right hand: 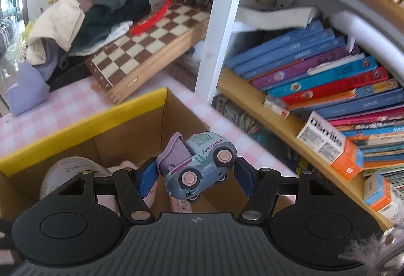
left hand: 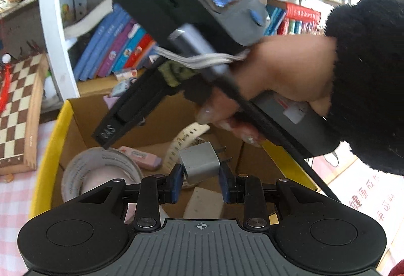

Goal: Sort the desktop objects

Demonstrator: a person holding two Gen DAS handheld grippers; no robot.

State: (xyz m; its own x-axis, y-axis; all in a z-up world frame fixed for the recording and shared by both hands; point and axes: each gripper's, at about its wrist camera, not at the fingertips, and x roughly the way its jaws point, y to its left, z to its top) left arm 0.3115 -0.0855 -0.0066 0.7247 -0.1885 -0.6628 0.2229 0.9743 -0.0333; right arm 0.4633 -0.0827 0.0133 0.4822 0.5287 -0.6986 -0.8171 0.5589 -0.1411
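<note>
both grippers hang over the open cardboard box (right hand: 83, 122) with the yellow rim, each carrying something, so the step in hand looks like the drop-off. the left gripper (left hand: 200, 183) has its jaws drawn in narrow on a small grey plug adapter (left hand: 199, 162), blue pads pressed to its sides, prongs pointing right. the right gripper (right hand: 193, 176) has its jaws about half open, clamped on a toy truck (right hand: 200, 166) in blue and lilac, held tilted with its wheels facing the camera, above the box's far right corner.

inside the box already lie a roll of tape (left hand: 101, 172) at the near left, a pink eraser (left hand: 140, 157) beyond it, and a pale measuring tape (left hand: 181, 142) curling up behind the adapter.

the next move probably calls for lowering each item inside the walls and opening the jaws, one hand at a time. the crowding matters: in the left wrist view the person's right hand (left hand: 285, 74) and its tool cross just above the box, close over the adapter, so the two could knock together. the tape roll takes much of the left floor.

around the box are a chessboard (right hand: 149, 48) at far left, a pink checked tablecloth (right hand: 63, 106) and a shelf of books (right hand: 315, 69) on the right.
</note>
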